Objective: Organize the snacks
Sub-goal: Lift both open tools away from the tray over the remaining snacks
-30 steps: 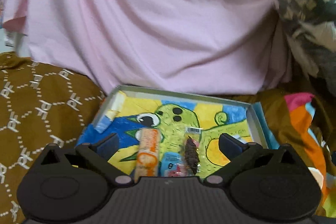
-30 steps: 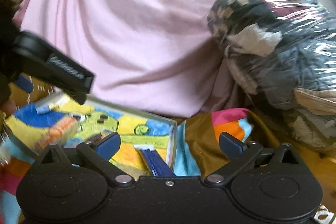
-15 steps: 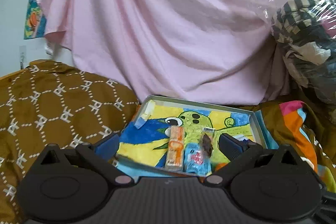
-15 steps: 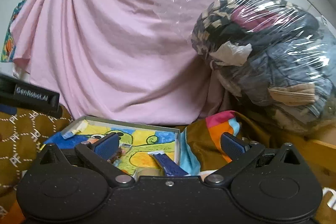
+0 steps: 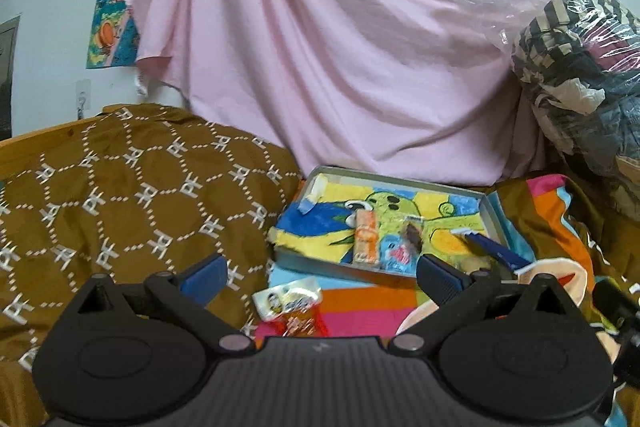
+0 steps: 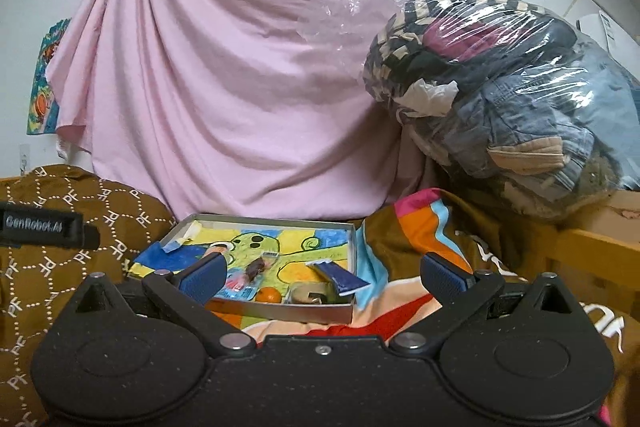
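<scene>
Both grippers wide open w/ nothing held: left gripper hangs over a white-and-red snack packet lying on the striped blanket just ahead, between its fingers, w/ the metal tray right beyond it. Tray holds an orange packet, a dark snack in clear wrap & a blue packet toward its right finger. Right gripper faces the same tray ahead-left; blue packet & a small orange fruit sit at the tray's near edge.
</scene>
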